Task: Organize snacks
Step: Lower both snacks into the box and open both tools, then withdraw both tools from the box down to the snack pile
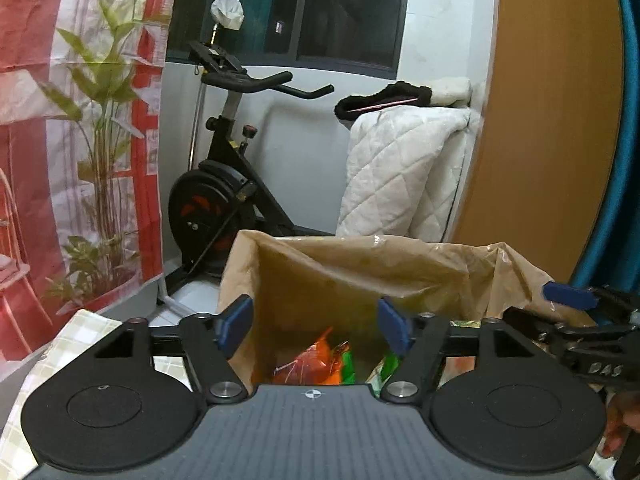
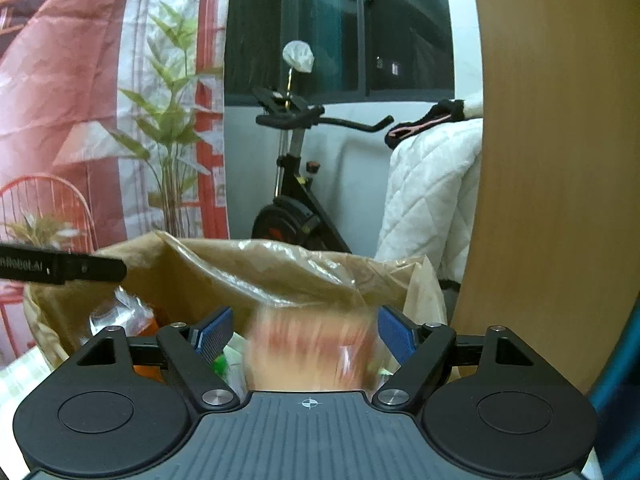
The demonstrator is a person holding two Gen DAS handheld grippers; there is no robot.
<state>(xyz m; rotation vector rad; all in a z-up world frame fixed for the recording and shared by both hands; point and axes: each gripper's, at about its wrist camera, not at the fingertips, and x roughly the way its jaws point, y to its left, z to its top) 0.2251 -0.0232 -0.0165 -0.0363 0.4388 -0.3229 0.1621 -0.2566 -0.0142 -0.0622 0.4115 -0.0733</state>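
Note:
A brown paper bag stands open below both grippers, and inside it lie an orange packet and a green packet. My left gripper hangs over the bag's mouth, open, with nothing between its blue pads. My right gripper is over the same bag, also open. A blurred pink and red packet sits in the gap, clear of the left pad; contact with the right pad is unclear. In the left wrist view the right gripper enters from the right edge. One left finger shows at left in the right wrist view.
Behind the bag are a black exercise bike, a white quilted cover and a wooden panel at right. A printed red and white curtain hangs at left. A checked tablecloth shows under the bag. A hand is at bottom right.

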